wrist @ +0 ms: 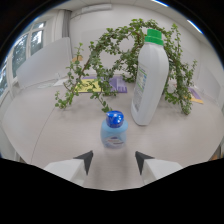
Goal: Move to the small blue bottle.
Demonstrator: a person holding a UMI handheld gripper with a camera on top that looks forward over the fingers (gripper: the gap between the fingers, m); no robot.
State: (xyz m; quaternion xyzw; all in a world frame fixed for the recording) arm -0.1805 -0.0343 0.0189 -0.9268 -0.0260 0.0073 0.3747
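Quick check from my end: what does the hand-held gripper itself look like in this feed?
The hand-held gripper shows two pale grey, blocky fingers, each ending in a dark, pointed triangular tip that angles inward. A black housing fills the view beneath them. No cables, markings, hand or sleeve are visible.

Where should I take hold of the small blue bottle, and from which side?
Probably around the pale body of the small blue bottle, below its rounded blue cap. It stands upright just ahead of the open gripper, so come straight forward. The big white bottle stands beyond it and off to one side, clear of that path.
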